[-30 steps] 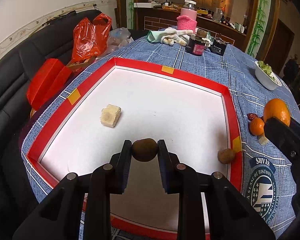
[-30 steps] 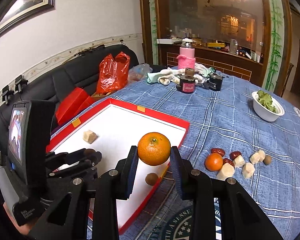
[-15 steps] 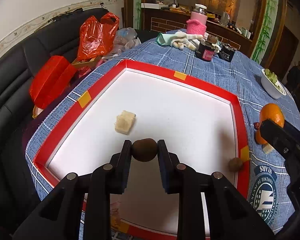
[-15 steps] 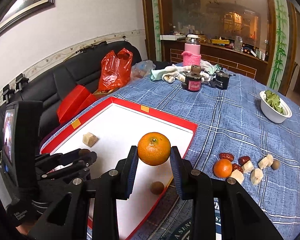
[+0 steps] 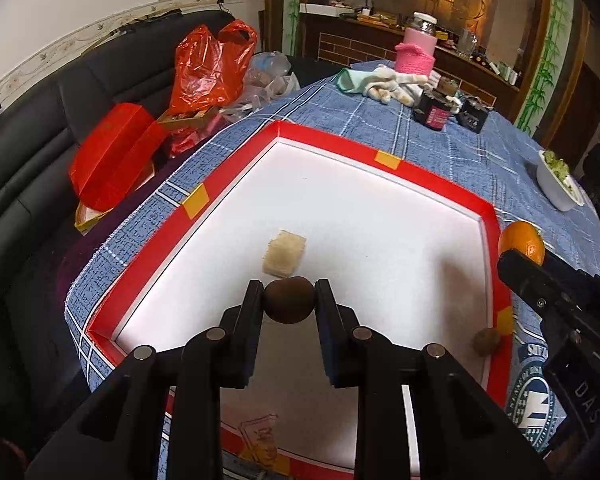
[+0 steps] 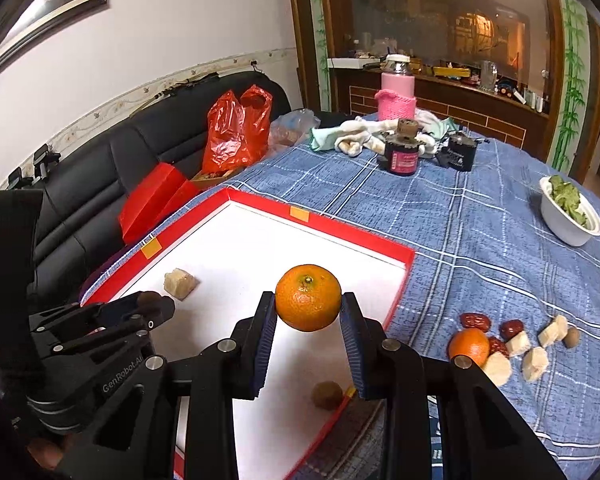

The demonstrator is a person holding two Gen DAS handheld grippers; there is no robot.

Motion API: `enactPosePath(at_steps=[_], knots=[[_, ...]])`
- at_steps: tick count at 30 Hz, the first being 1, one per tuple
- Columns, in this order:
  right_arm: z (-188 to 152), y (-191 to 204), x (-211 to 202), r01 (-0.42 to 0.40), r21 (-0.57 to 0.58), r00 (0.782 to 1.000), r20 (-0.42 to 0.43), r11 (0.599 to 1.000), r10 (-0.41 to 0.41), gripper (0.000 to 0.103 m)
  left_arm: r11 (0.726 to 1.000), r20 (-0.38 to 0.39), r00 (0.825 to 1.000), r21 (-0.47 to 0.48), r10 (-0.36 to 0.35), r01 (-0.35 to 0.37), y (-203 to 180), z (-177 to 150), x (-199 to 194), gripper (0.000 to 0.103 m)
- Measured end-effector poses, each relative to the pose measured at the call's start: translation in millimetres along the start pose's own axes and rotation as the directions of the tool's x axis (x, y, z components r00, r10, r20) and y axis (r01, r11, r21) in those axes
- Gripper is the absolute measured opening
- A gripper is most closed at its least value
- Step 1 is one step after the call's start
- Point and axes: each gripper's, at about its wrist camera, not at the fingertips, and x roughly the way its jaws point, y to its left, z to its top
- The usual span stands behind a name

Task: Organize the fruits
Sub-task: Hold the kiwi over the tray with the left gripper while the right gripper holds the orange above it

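I am holding a small brown fruit [image 5: 288, 299] pinched in the left gripper [image 5: 288, 300] over the red-rimmed tray [image 5: 384, 160], just short of the pale cube [image 5: 284, 252] lying on its white floor, while the right gripper [image 6: 308, 304] is clamping an orange [image 6: 308, 297] above the tray's near-right part. Both fruits are round and are being held only by narrow pads, so I am worrying they could roll once released, the orange knocking the second brown fruit [image 6: 328, 395] by the tray's right rim.
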Motion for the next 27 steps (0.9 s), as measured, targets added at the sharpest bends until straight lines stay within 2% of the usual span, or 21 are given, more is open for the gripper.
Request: enactPosePath(at_steps=[9,27], knots=[[-2.4,-0.1,23.5,-0.010,0.001,0.999,-0.041,1.000,0.010,0.032,1.000,-0.031,0.999,0.013,0.024,-0.024,-1.2,-1.0,13.9,0.024],[-1.7,0.1,39.9,-0.020,-0.009,0.997,-0.070,1.000,0.020,0.032,0.999,-0.050,0.997,0.016,0.050,-0.050,-2.6,0.6,25.7,0.024]])
